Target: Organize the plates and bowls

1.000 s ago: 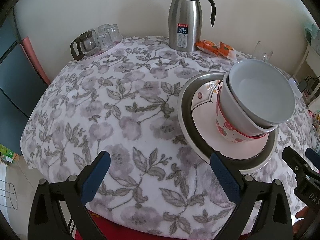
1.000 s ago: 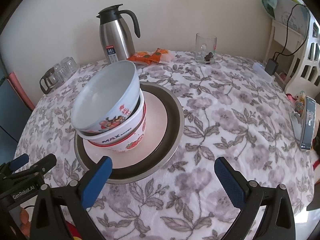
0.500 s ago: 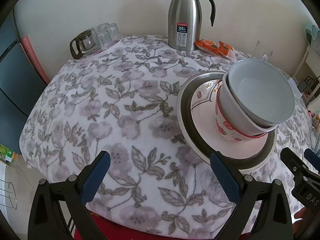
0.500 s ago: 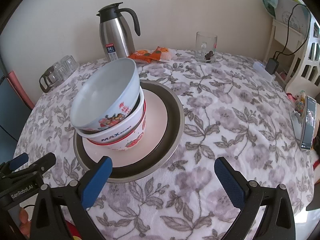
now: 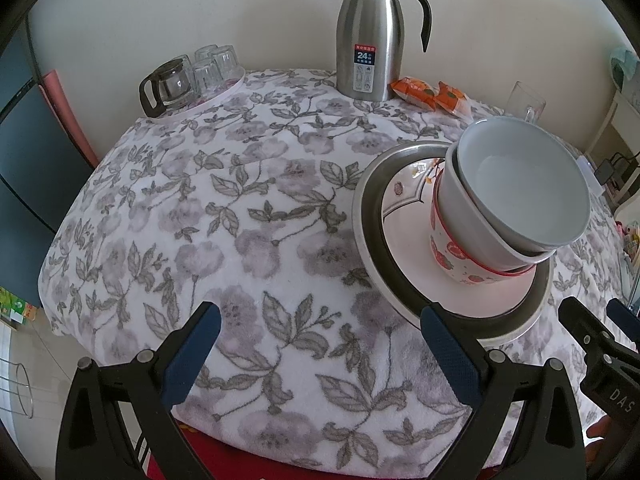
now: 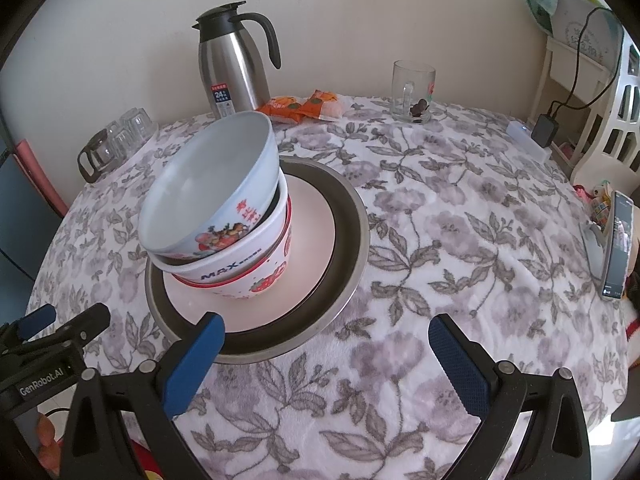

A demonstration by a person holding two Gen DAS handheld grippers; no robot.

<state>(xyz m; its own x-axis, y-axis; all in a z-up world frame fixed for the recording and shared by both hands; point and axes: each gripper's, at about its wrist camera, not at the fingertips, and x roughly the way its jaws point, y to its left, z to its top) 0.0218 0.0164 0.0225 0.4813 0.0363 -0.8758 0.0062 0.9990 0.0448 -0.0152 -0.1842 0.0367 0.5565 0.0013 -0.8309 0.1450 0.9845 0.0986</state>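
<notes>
Bowl stack point(image 6: 224, 216) on plates point(image 6: 316, 248), mid-counter point(image 6: 460, 240): at 11 o'clock from the right tool point(image 6: 324, 344), 1 o'clock from the left tool point(image 5: 320, 332); both tools wide open, empty, equally near

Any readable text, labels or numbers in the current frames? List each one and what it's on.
"24": label on the steel thermos; smaller print there is too small to read.
"MAX": side of the middle bowl; the text beside it is blurred.
Red characters on the top bowl: unreadable.
"GenRobot.AI": left gripper.
"DAS", cut off: right gripper.
</notes>
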